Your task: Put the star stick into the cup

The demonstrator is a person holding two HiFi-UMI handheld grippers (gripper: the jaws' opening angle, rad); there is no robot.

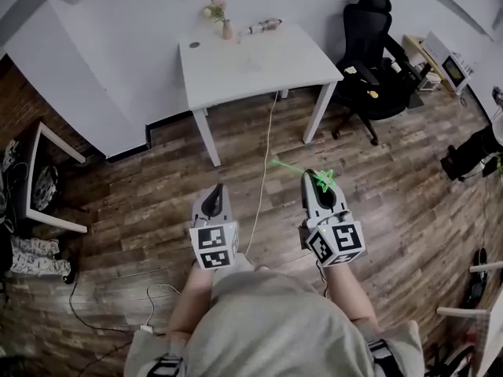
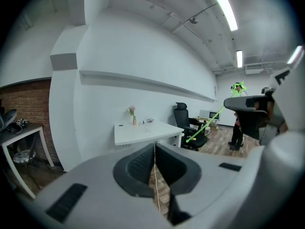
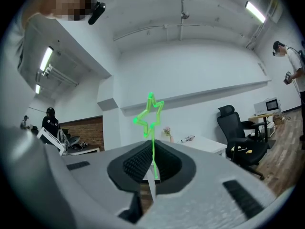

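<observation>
Clearly, the star stick [image 1: 323, 181] was pinched between the pressed-together jaws of the right gripper [image 1: 314, 181]. In the right gripper view its green star head [image 3: 150, 114] rose above the jaw tips, with the thin stem running down into the gap between the ribbed pads. From the head view, the star sat over the top of that gripper and the stem slanted out ahead and to the left, above the wooden floor [image 1: 157, 203]. The left gripper view caught the same stick [image 2: 212, 116] off to its right, a green line running diagonally with the star at the top.

The left gripper [image 1: 214, 196] was held just beside the right one, its jaws pressed together on nothing. Both grippers hung over the floor, well apart from the white table [image 1: 259, 65] ahead. A small vase of flowers [image 1: 225, 27] stood near the table's far edge. A white cable [image 1: 266, 155] trailed from the table across the floor, and a black office chair [image 1: 373, 61] stood to the table's right.
</observation>
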